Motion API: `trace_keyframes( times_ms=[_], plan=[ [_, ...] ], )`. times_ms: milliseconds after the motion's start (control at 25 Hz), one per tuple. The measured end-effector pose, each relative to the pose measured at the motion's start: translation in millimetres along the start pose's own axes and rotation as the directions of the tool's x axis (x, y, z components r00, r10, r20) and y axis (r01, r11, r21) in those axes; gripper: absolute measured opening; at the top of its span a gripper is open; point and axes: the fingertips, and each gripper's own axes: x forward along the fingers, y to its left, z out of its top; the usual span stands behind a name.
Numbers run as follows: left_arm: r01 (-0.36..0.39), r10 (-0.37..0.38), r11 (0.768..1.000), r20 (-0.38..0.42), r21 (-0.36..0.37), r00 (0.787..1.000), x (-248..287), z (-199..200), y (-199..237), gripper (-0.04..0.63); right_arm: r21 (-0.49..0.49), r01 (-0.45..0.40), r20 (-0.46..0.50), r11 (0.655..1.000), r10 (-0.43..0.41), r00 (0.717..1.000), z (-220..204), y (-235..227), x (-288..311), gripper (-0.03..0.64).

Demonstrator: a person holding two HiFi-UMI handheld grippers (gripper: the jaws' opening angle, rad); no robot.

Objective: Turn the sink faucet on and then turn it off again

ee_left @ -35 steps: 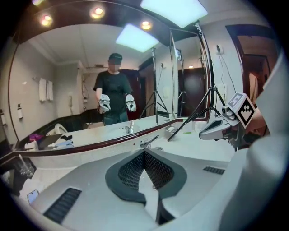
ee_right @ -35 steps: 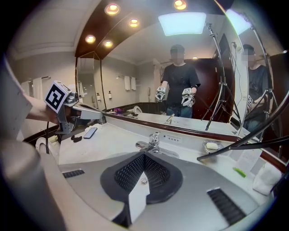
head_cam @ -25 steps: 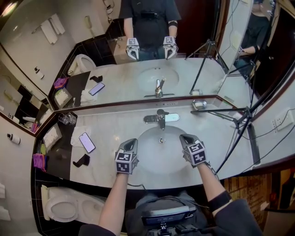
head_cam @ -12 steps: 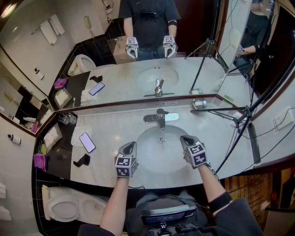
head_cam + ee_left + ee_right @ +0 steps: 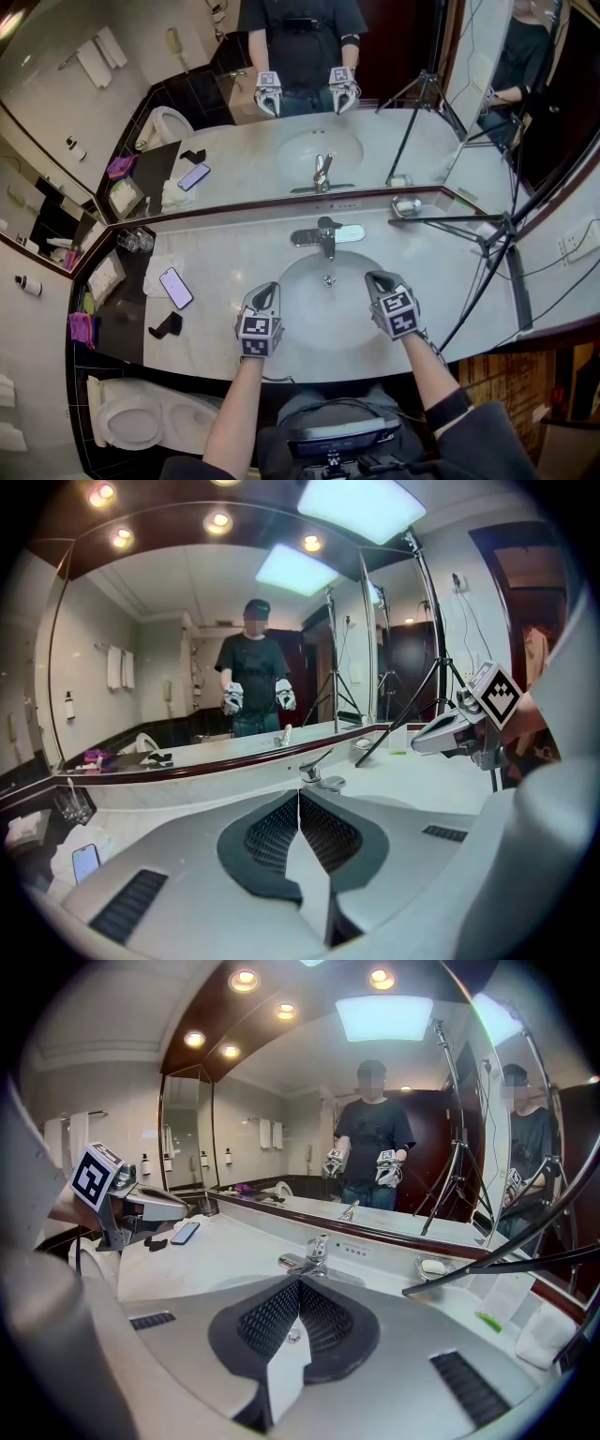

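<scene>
The chrome single-lever faucet (image 5: 323,236) stands behind the white oval sink basin (image 5: 328,309) in a marble counter. No stream of water shows under its spout. My left gripper (image 5: 271,287) hovers over the basin's left rim, and my right gripper (image 5: 374,278) over its right rim. Both point at the faucet from a short way off and touch nothing. In the left gripper view the jaws (image 5: 299,796) are shut and empty, with the faucet (image 5: 320,776) just beyond. In the right gripper view the jaws (image 5: 300,1282) are likewise shut, in front of the faucet (image 5: 309,1258).
A phone (image 5: 176,288), a black object (image 5: 167,326) and glasses (image 5: 136,242) lie on the counter's left. A soap dish (image 5: 406,206) sits back right, with a tripod (image 5: 492,253) beside it. A wall mirror (image 5: 281,103) rises behind the counter, and a toilet (image 5: 131,422) stands lower left.
</scene>
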Motion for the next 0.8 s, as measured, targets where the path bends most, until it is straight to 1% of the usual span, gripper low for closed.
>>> trace_keyframes(
  times_ms=[80, 240, 440, 560, 640, 720, 800],
  plan=[
    [0.02, -0.02, 1.0, -0.01, 0.016, 1.0, 9, 3, -6, 0.02, -0.004, 0.005, -0.001, 1.0, -0.005, 1.0, 1, -1, 3, 0.021],
    [0.055, -0.053, 0.996, -0.024, 0.072, 0.998, 35, 8, -16, 0.033, 0.004, 0.004, -0.004, 1.0, -0.004, 1.0, 1, -4, 11, 0.023],
    [0.104, -0.099, 0.983, -0.038, 0.15, 0.994, 74, 21, -27, 0.063, 0.017, 0.0, -0.005, 1.0, 0.0, 1.0, 2, -9, 21, 0.023],
    [0.14, -0.132, 0.97, -0.051, 0.197, 0.99, 101, 28, -34, 0.082, 0.024, 0.0, -0.005, 1.0, 0.0, 1.0, 0, -12, 27, 0.022],
    [0.162, -0.151, 0.961, -0.066, 0.225, 0.986, 120, 30, -39, 0.114, 0.03, 0.0, -0.005, 1.0, 0.0, 1.0, -1, -14, 31, 0.022],
    [0.184, -0.169, 0.948, -0.078, 0.26, 0.982, 138, 33, -45, 0.135, 0.035, -0.002, -0.007, 0.999, 0.002, 1.0, -4, -16, 36, 0.022],
    [0.204, -0.187, 0.932, -0.087, 0.299, 0.979, 156, 35, -53, 0.137, 0.041, -0.007, -0.01, 0.999, 0.007, 1.0, -10, -18, 41, 0.021]
  ],
)
